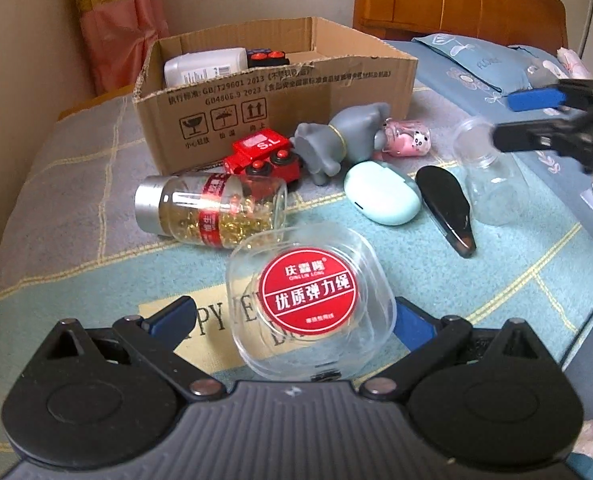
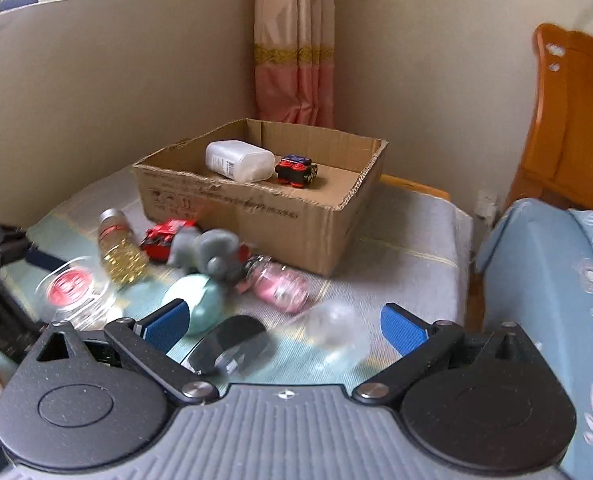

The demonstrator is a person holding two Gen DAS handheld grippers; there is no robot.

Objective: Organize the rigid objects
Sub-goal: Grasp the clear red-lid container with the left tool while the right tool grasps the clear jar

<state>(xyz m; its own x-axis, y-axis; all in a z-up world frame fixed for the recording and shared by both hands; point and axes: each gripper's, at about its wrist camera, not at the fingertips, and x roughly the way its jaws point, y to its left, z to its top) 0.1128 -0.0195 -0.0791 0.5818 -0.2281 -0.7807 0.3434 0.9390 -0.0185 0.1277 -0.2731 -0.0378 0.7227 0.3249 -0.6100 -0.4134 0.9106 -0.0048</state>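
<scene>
Now the left gripper [image 1: 292,320] stands with its jaws spread wide around a clear plastic case [image 1: 310,304] with a red round label; whether the blue pads touch the case's sides cannot be told, and the case lies on the checked blanket [image 1: 76,208]. Ahead of the left finger and just beyond the case lies a capsule bottle [image 1: 212,210] on its side, silver cap to the left, gold capsules inside. Beyond the bottle sits a red toy train [image 1: 262,158], close against the front wall of the cardboard box [image 1: 280,96]. Inside the box lie a white bottle [image 1: 204,65] and, beside it, a dark toy with red wheels [image 1: 266,57]. Straight ahead of the jaws, to the right of the train, a grey elephant figure [image 1: 338,138] lies tipped over, with a pink cup [image 1: 406,140] just behind it. Ahead of the right finger rest a mint green case [image 1: 380,192] and then a black clip-shaped object [image 1: 448,208], near each other. Farther right lies a clear empty jar [image 1: 488,172].

Over that jar the right gripper [image 2: 284,320] hangs with its jaws wide apart and nothing between the pads; in its own blurred view the jar sits just inside the right finger and the black object just ahead of the gap.
</scene>
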